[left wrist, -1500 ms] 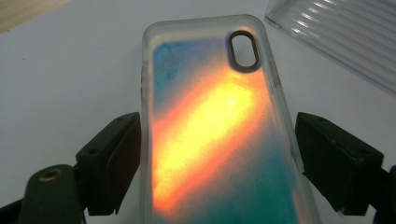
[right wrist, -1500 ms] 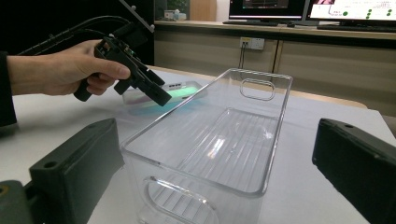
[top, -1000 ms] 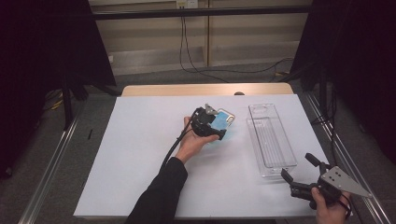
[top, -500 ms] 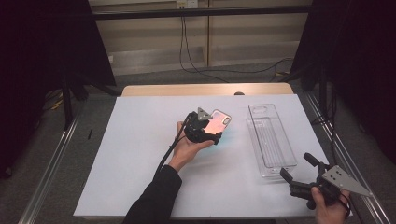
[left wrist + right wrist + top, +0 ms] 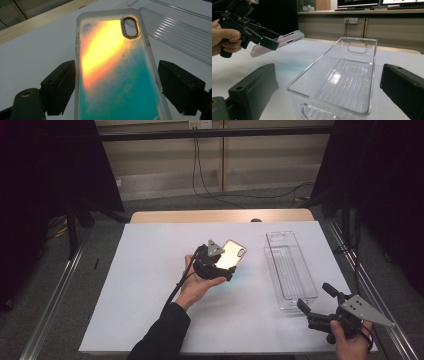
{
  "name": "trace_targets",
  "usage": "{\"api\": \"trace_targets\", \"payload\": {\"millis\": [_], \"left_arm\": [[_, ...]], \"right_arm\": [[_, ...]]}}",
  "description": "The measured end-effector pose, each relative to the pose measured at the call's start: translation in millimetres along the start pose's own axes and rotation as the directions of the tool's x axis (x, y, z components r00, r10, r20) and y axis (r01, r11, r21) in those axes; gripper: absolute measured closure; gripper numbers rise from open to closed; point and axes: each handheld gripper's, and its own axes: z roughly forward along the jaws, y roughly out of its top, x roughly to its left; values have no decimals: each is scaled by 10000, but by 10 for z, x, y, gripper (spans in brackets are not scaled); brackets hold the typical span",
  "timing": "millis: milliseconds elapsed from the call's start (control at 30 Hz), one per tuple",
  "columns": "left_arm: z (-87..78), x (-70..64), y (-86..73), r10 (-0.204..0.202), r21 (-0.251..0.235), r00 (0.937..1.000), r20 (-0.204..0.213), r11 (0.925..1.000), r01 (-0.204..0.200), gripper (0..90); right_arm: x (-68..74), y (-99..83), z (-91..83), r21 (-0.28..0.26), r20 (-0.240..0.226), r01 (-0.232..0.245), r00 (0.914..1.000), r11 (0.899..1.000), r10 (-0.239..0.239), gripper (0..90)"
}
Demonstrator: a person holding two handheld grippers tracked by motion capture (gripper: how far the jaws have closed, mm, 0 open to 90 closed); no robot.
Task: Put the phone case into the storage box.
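A clear phone case (image 5: 232,253) with a teal and orange back is held off the white table (image 5: 145,285), tilted with its camera cutout away from the hand. My left gripper (image 5: 223,265) is shut on it, and in the left gripper view both jaws press the long edges of the case (image 5: 112,65). The right gripper view shows that gripper (image 5: 265,40) and the case (image 5: 287,40) in the air, left of a clear plastic bin (image 5: 312,67). My right gripper (image 5: 315,296) is open at the table's front right, by the bin's (image 5: 272,265) near end, with nothing between its jaws.
The bin's ribbed wall (image 5: 175,32) lies just beyond the held case. A wooden strip (image 5: 220,216) runs along the table's far edge. Metal rails (image 5: 55,295) flank both sides of the table. Cables (image 5: 210,185) hang down the back wall.
The left hand has tipped the case, so its back now glows orange instead of teal, and has drawn slightly toward the person. The right gripper has hardly moved.
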Motion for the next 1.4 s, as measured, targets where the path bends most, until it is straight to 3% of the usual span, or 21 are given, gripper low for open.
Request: {"api": "trace_targets", "payload": {"millis": [400,500,800,900,1067,1400], "left_arm": [[-277,-41,-103,-106,-329,9999,-132,9994,101,169],[-367,-20,-136,-335,-551,9992,-221,9980,322,169],[-588,-48,-253,-441,-758,9974,-563,9963,397,169],[-647,-62,-298,-485,-806,9973,-555,9958,439,169],[-749,-90,-343,-394,-938,9968,-702,9951,328,169],[-866,-142,-456,-381,-1005,9955,-866,9945,293,169]], "right_arm": [[51,65,45,34,-319,230,9992,9997,-229,1],[62,78,62,6,-341,122,9993,9999,-122,1],[170,119,159,188,27,126,9999,9997,-127,0],[220,125,212,301,-102,139,9999,9994,-136,0],[292,140,278,464,-389,594,9976,9972,-576,0],[464,197,450,576,-589,474,9973,9972,-440,6]]}}
